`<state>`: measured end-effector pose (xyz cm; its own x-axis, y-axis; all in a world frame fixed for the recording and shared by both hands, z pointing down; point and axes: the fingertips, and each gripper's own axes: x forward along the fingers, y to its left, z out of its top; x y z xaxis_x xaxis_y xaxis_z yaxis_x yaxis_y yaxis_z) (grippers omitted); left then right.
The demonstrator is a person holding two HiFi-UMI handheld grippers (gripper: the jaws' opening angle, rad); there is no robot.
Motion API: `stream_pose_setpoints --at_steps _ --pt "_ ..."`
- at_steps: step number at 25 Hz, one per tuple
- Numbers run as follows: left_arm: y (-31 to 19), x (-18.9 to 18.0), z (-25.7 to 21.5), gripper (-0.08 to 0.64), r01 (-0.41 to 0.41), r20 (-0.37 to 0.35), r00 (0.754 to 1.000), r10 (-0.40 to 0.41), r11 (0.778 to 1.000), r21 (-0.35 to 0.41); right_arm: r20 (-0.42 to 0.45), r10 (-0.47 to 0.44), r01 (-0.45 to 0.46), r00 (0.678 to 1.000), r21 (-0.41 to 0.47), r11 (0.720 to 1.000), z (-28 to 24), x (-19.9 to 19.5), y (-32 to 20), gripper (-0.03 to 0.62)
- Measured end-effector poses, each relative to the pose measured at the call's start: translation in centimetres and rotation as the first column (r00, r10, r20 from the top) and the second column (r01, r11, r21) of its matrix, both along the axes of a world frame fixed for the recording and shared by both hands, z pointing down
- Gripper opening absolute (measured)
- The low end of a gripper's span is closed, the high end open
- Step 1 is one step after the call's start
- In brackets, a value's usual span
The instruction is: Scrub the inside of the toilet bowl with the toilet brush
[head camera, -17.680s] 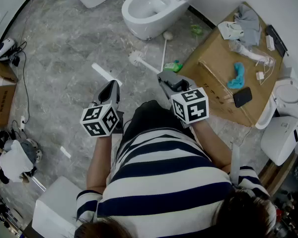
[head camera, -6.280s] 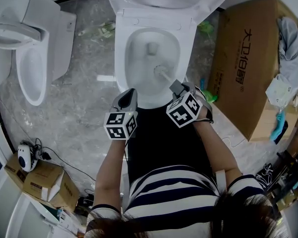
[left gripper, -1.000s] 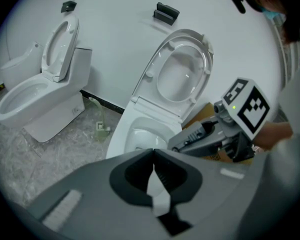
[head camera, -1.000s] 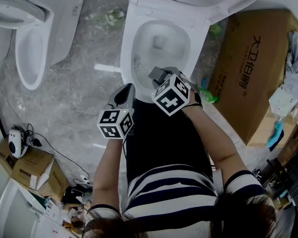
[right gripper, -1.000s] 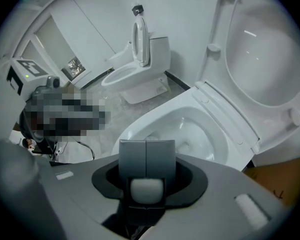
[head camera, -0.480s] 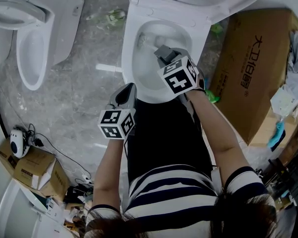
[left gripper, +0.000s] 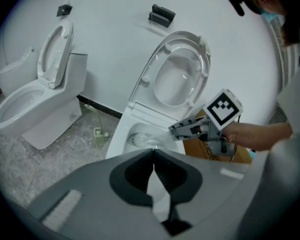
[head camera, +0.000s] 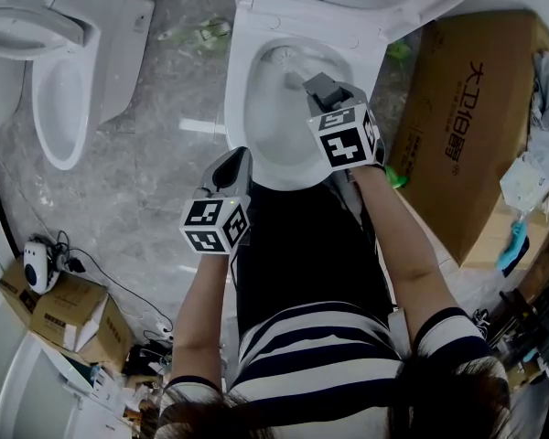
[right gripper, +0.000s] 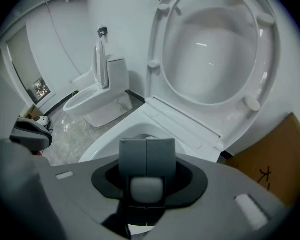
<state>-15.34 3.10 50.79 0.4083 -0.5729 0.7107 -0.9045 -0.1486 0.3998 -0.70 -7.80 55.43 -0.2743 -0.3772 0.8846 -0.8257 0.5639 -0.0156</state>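
Holding the left gripper nearest to the body, just before the front rim of the toilet bowl, jaws pressed together on nothing. Reaching further with the right gripper over the middle of the bowl, jaws pinching the handle of the toilet brush, its rounded end showing between them in the right gripper view. Pushing the bristle head down inside the bowl, at the far left wall near the back rim, touching it or very near, seen so in the left gripper view. Judging the scrubbing as under way but not finished: working on the back part now, probably leaving the front and right walls for later; not being able to tell how clean the surface is. Leaving the seat lid standing raised behind the bowl, and the cardboard box lying just beside the toilet's right side.
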Motion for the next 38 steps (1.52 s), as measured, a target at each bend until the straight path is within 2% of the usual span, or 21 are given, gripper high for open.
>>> stream_pose_setpoints --at_steps 8,15,21,26,31,38 --pt "-0.7 0.2 -1.9 0.000 -0.038 0.002 0.999 0.038 0.999 0.019 -0.005 0.095 -0.095 0.995 -0.025 0.995 -1.6 3.1 2.5 0.170" --pt "-1.1 1.0 -4.1 0.000 -0.064 0.015 0.998 0.063 0.997 0.032 0.009 0.097 -0.097 0.995 -0.060 0.993 -4.5 4.2 6.0 0.170" --pt "-0.9 1.9 -6.6 0.000 -0.097 0.047 0.994 0.094 0.994 0.055 0.026 0.092 -0.090 0.995 -0.052 0.995 -7.7 4.7 7.7 0.170" --pt "-0.1 1.8 -8.7 0.000 -0.079 0.061 0.995 0.075 0.995 0.067 0.034 0.084 -0.083 0.996 -0.043 0.996 -10.2 5.6 9.3 0.170" --pt "0.5 1.4 -10.9 0.000 -0.072 0.106 0.992 0.062 0.993 0.096 0.054 0.089 -0.087 0.995 -0.037 0.996 -12.2 6.2 10.6 0.172" --pt "1.6 1.5 -13.6 0.000 0.019 0.049 0.998 -0.024 0.994 0.110 0.084 0.059 -0.058 0.995 -0.010 0.998 -14.7 6.2 11.9 0.172"
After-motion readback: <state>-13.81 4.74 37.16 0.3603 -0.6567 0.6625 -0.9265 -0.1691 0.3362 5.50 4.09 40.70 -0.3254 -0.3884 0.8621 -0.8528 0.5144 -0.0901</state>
